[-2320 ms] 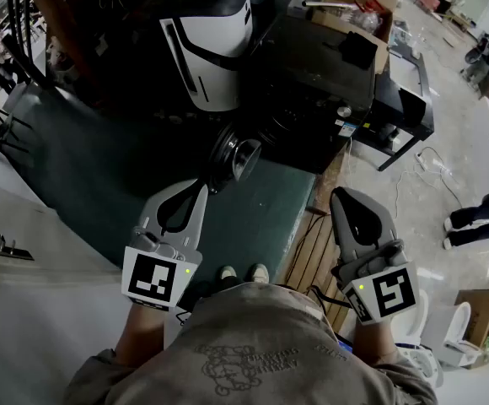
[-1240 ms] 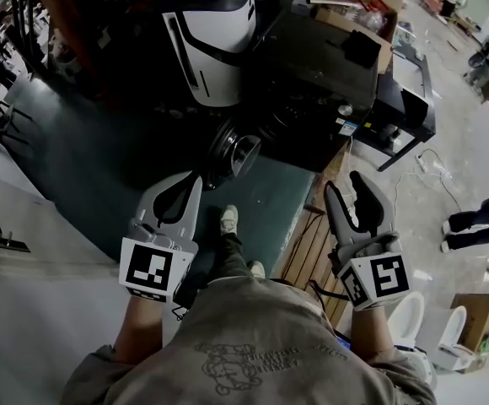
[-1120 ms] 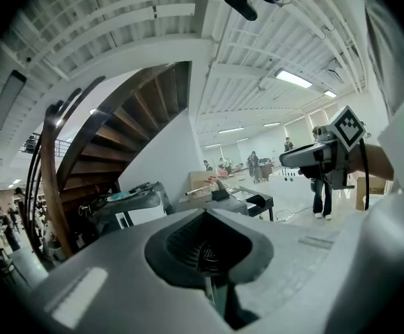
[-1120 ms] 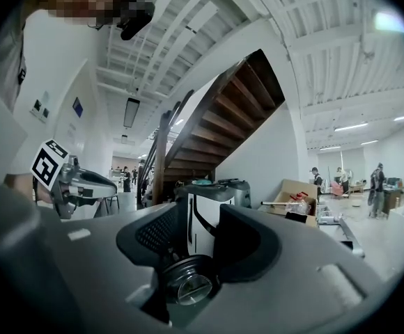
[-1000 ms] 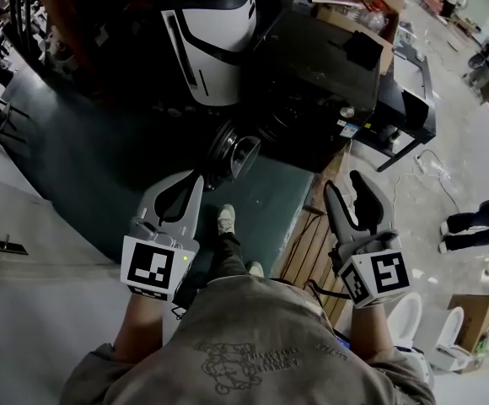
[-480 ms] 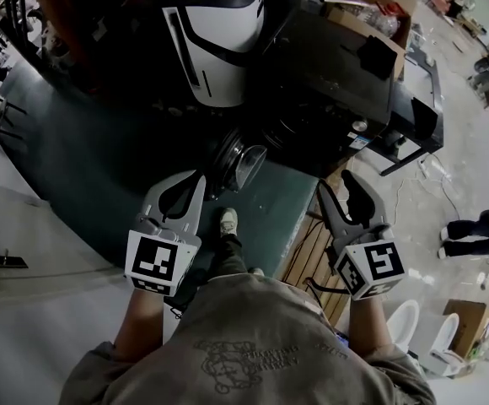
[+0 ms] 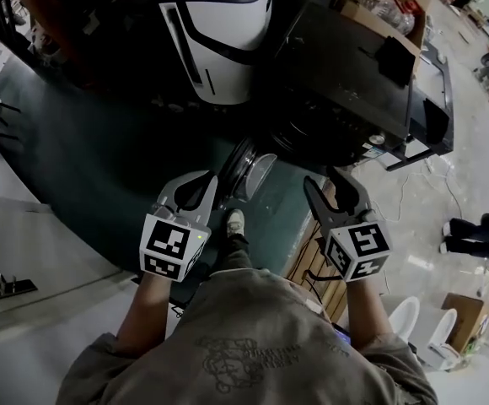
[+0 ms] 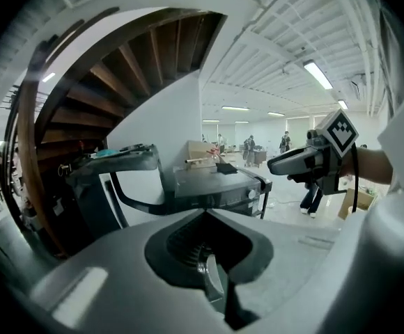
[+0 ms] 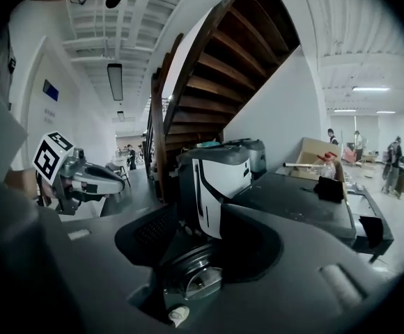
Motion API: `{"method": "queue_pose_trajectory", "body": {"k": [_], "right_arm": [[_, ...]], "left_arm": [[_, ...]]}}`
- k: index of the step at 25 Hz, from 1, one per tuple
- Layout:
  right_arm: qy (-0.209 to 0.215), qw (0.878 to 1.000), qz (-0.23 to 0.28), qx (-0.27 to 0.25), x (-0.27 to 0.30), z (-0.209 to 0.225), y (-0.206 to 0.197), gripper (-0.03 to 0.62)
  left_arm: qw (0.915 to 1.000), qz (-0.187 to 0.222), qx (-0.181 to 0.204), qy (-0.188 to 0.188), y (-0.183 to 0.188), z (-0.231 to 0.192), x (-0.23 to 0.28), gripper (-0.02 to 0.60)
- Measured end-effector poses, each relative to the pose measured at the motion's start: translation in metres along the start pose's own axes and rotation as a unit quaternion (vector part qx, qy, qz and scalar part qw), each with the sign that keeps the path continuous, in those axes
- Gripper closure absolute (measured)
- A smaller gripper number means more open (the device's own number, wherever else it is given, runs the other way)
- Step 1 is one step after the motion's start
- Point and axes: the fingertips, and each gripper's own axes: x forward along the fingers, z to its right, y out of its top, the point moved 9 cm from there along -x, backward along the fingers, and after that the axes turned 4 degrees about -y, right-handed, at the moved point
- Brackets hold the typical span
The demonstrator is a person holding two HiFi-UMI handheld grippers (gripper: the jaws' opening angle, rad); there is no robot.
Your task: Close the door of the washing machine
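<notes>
we're standing over the washing machine [image 7: 346, 74] now, a dark box just ahead of both tools, and its round door [image 7: 249, 169] hangs open, swung out from the front towards us. the left tool [image 7: 204, 184] hovers just short of the door, its tip close to the door's rim but apart from it. in the left gripper view the left tool [image 8: 205, 213] has its tips pressed together with nothing pinched, and through the cut-out behind the tips we catch the edge of the door [image 8: 212, 277]. the washing machine [image 8: 212, 190] sits straight ahead of it there.

over to the right tool [image 7: 325, 182]: it's held off to the door's far side, well clear of it, beside the machine's front corner. the right gripper view shows the right tool [image 9: 195, 211] with its two fingers spread and nothing between them. beyond them, low down, sits the glass of the open door [image 9: 198, 280], and a white-and-black appliance [image 9: 216, 179] stands further ahead, left of the machine's flat top [image 9: 306, 200].

between the two tools, close in, a shoe [image 7: 234, 221] is planted on the green mat [image 7: 101, 159]. a cardboard box [image 7: 388, 7] sits beyond the machine, well ahead of the right tool.
</notes>
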Motion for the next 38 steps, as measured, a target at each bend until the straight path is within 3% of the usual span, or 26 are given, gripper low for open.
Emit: {"method": "queue_pose_trajectory", "body": {"k": [4,6,9,15,25,34,38], "right_arm": [[0.01,0.999,-0.045,0.012,0.058,-0.006,-0.01,0.365],[0.021,0.996,-0.068,0.048,0.088,-0.006,-0.017,0.365],[0.035,0.987,-0.101,0.124,0.132,-0.005,-0.031,0.365],[0.032,0.966,-0.165,0.194,0.207,-0.007,-0.064,0.365],[0.027,0.952,-0.226,0.205,0.279,-0.005,-0.105,0.365],[0.057,0.943,-0.27,0.188,0.311,-0.012,-0.138,0.364],[0.067,0.934,-0.287,0.203,0.323,-0.014,-0.158,0.361]], "left_arm": [[0.9992,-0.036,-0.002,-0.017,-0.013,-0.038,0.03,0.581],[0.998,-0.055,-0.007,-0.031,-0.02,-0.056,0.047,0.58],[0.9949,-0.084,-0.019,-0.052,-0.035,-0.08,0.073,0.581],[0.9851,-0.137,-0.019,-0.102,-0.066,-0.112,0.117,0.581],[0.9734,-0.18,-0.029,-0.138,-0.104,-0.128,0.177,0.581],[0.968,-0.218,-0.04,-0.118,-0.126,-0.135,0.203,0.58],[0.9645,-0.231,-0.05,-0.117,-0.141,-0.132,0.214,0.581]]}}
